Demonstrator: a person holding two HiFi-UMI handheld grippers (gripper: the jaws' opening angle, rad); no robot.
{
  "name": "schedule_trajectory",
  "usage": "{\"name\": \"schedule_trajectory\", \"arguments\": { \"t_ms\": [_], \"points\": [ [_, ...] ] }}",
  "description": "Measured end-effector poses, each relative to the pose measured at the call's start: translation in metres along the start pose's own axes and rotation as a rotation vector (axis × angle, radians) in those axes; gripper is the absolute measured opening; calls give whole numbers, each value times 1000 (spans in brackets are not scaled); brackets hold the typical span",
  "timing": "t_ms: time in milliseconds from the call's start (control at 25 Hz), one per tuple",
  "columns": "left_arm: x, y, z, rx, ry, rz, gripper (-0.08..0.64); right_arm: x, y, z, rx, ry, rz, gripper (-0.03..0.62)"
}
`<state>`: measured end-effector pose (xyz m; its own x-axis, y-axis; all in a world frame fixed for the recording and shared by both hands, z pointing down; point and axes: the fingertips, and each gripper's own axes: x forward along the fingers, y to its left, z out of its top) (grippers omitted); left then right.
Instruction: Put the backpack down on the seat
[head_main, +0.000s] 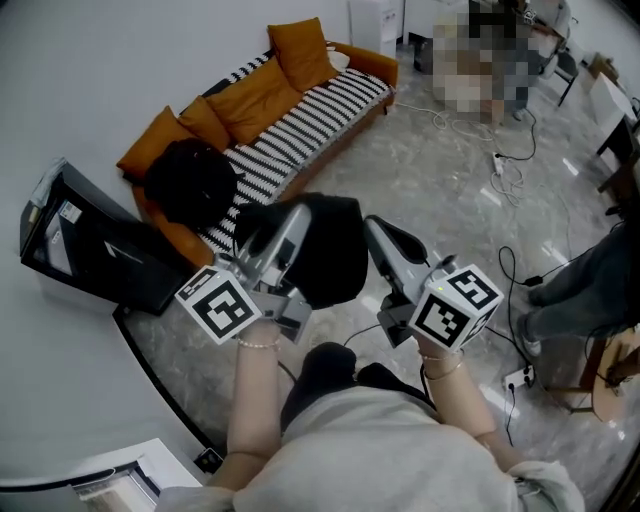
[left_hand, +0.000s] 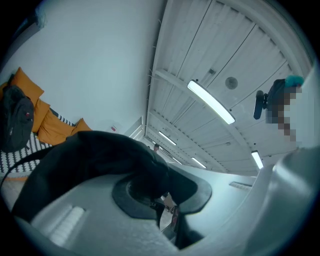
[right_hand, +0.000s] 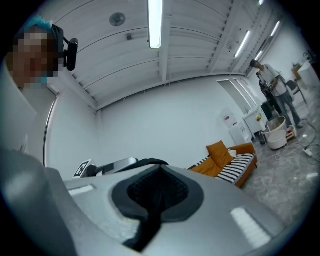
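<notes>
A black backpack (head_main: 335, 250) hangs above the floor between two grippers, near the striped sofa (head_main: 320, 115). The left gripper (head_main: 290, 235) and right gripper (head_main: 385, 240) each pinch its black fabric. A second backpack (head_main: 190, 180) rests on the sofa.

Backpack (head_main: 335, 255) between left gripper (head_main: 293, 228) and right gripper (head_main: 380, 235), before sofa (head_main: 320, 110).

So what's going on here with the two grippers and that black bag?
A person holds a backpack in the air between the left gripper and the right gripper, both clamped on its fabric. It hangs above the floor, short of the striped sofa, where a second black bag sits.
</notes>
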<state>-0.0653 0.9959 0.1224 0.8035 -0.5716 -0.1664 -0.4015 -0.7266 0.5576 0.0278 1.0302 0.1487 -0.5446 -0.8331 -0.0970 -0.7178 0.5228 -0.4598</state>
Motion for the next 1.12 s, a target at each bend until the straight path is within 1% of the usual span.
{"name": "schedule_trajectory", "arguments": {
  "t_ms": [120,240,400,560,720,840,1000,1120],
  "points": [
    [4,16,1,-23,5,-2,58,11,-12,-3,11,-2,-13,2],
    [18,38,3,-45,11,2,58,30,-27,-8,19,16,-20,2],
    [46,72,15,-37,24,-15,58,69,-50,3,-4,2,-25,2],
    [74,121,42,-46,15,-20,58,131,-78,16,-16,-2,-24,2],
    [101,176,83,-57,13,-12,58,201,-98,29,-34,12,-22,2],
    [121,215,109,-44,17,-16,58,247,-114,34,-39,6,-35,2],
    [146,254,131,-13,33,-31,58,293,-137,30,-36,8,-56,2],
    [161,279,144,-9,39,-35,58,319,-150,27,-28,20,-69,2]
  ]
}}
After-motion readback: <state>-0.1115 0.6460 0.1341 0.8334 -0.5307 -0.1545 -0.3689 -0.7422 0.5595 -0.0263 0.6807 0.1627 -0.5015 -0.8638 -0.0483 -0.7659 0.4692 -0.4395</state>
